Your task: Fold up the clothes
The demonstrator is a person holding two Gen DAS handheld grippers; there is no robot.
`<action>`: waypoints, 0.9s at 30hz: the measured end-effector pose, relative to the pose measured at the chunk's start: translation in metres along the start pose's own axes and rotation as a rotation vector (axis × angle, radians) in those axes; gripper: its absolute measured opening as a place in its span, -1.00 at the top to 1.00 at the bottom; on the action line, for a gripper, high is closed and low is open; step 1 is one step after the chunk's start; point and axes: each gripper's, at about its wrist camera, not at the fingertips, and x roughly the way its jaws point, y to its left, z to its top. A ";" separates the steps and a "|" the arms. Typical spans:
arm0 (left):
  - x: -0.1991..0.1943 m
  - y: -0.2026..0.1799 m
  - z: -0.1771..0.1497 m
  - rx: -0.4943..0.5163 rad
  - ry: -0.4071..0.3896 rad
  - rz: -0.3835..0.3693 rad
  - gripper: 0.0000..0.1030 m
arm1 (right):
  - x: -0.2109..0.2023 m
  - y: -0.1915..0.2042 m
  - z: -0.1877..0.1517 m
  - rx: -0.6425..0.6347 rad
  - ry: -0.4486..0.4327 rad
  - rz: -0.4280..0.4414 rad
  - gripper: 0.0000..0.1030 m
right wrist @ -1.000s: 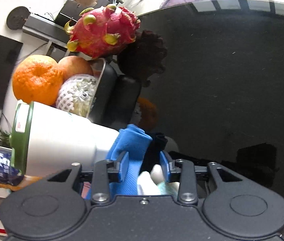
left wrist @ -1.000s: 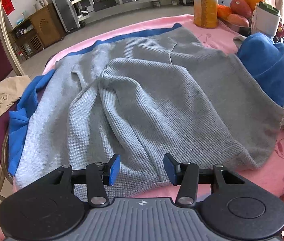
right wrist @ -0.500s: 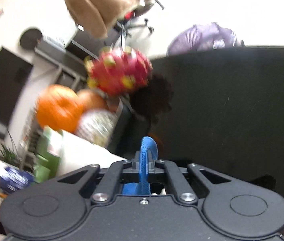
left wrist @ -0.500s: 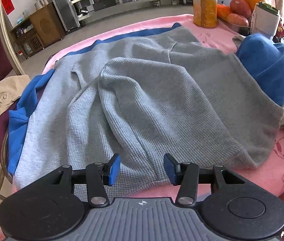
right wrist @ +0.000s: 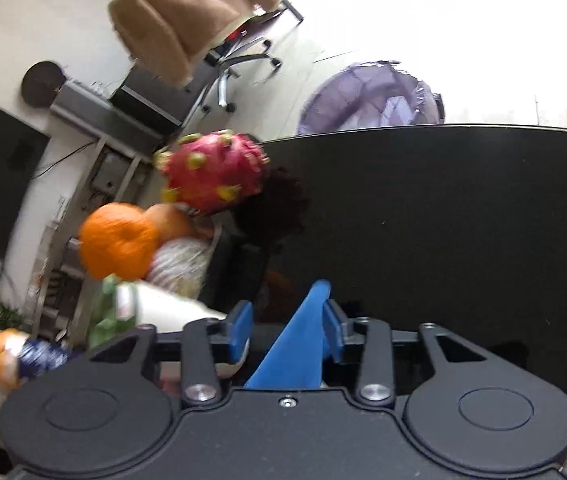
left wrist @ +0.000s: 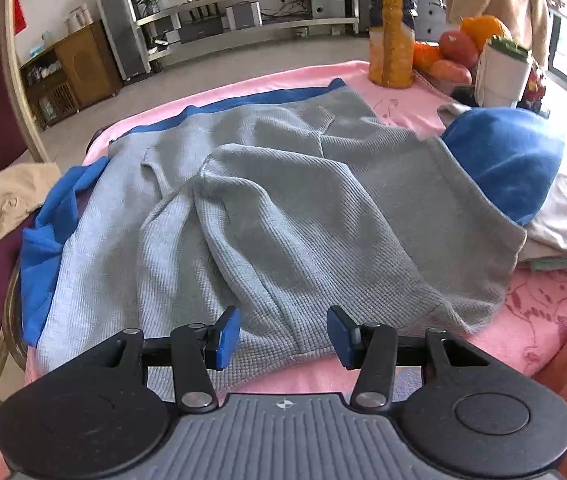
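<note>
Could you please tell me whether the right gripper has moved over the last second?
Yes. In the right wrist view the dragon fruit and orange sit lower and smaller than before, so the right gripper has lifted and pulled back; its jaws stand apart again.

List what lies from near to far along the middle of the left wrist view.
left gripper → grey sweater → blue garment's edge → pink tablecloth → bare floor → metal shelf unit

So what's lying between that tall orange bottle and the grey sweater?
In the left wrist view, only bare pink tablecloth separates the orange bottle from the grey sweater.
</note>
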 end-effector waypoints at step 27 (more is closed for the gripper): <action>0.039 0.146 -0.030 -0.310 0.145 0.170 0.10 | -0.052 0.147 -0.435 -0.991 0.721 0.108 0.47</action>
